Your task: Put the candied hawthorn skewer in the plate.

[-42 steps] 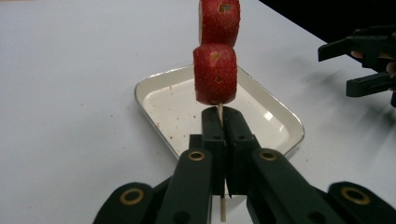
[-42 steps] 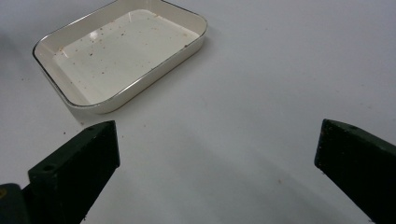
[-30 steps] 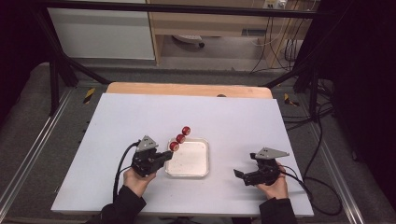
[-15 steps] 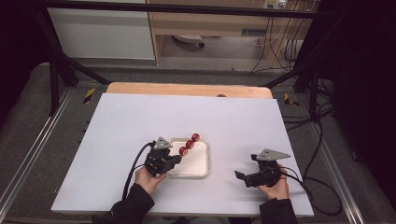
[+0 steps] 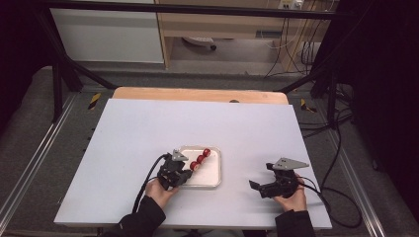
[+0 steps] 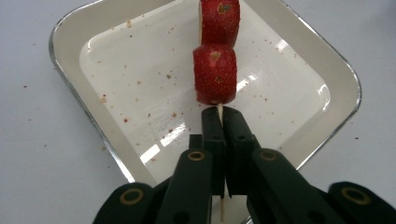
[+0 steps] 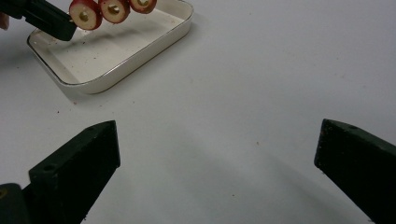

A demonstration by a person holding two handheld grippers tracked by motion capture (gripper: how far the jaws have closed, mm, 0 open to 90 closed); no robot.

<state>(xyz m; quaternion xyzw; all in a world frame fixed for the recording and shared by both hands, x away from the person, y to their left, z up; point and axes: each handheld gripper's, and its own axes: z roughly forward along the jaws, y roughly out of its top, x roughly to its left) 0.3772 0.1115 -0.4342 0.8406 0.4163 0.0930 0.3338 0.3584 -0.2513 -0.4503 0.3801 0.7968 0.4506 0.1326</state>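
A thin wooden skewer (image 6: 219, 111) carries three red fruit pieces (image 5: 200, 159). My left gripper (image 6: 221, 114) is shut on the bare stick just below the lowest piece (image 6: 215, 74). It holds the skewer low over the white square tray (image 6: 140, 70), pointing toward the tray's far corner. In the high view the left gripper (image 5: 184, 171) sits at the tray's (image 5: 210, 177) near-left edge. My right gripper (image 5: 258, 183) rests near the table's front right, jaws wide apart with nothing between them. In its own view the right gripper (image 7: 217, 154) faces the tray (image 7: 116, 53) and the skewered fruit (image 7: 113, 10).
The tray's floor is speckled with red crumbs (image 6: 163, 135). The white tabletop (image 5: 197, 123) stretches bare behind the tray, with a wooden strip (image 5: 197, 95) at its far edge. Cables (image 5: 341, 212) trail from the right gripper off the table's right side.
The left gripper has carried the skewer to the right and lower, from left of the tray to above it. The right gripper has stayed put.
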